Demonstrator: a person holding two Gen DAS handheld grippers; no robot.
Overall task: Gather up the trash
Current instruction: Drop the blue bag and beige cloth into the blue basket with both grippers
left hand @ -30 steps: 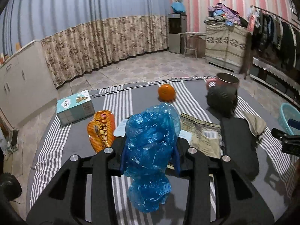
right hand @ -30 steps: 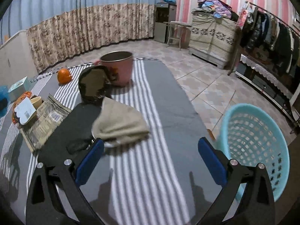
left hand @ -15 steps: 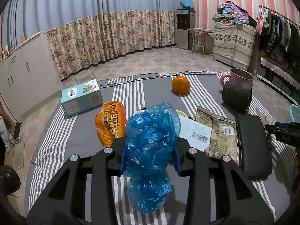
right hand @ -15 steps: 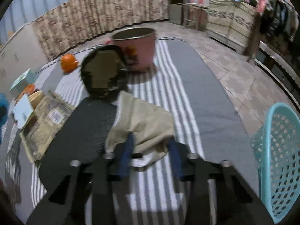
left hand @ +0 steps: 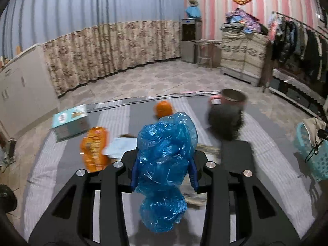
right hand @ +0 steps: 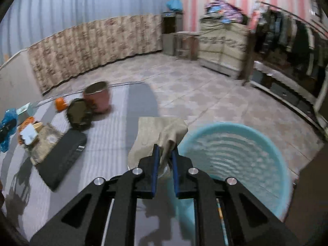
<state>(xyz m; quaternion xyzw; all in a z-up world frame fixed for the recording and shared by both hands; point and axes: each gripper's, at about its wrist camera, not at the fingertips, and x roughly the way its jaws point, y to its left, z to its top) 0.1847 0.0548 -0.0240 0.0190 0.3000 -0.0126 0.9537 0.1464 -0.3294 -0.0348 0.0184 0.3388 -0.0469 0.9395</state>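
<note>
The beige crumpled paper [right hand: 160, 135] hangs pinched in the right gripper [right hand: 165, 151], whose jaws have just been closing and now stand narrow on a fold of it; it is lifted clear of the striped table [right hand: 114, 123] and sits just beside the near rim of the turquoise basket [right hand: 235, 157], not yet over its middle. The step in hand, as I judge it, is the carry to the basket; to do it well, bring the paper fully past the rim before the jaws part, since its loose lower edge could catch on the rim and spill back onto the cloth; keep the grip firm while moving, for only a thin fold is held.

The left gripper [left hand: 164, 164] is clamped on a blue plastic bag [left hand: 164, 160], which bulges above and droops below its fingers; it hovers over the table, well apart from the basket, which shows at the far right of that view; it should wait until the right hand is out of the way.

Other items lie on the table: an orange snack packet [left hand: 95, 149], a flat printed wrapper [right hand: 44, 139], a white slip [right hand: 29, 135]; an orange fruit [left hand: 163, 107], a pink cup [right hand: 97, 97] and a teal box [left hand: 70, 121] look like keepers.
</note>
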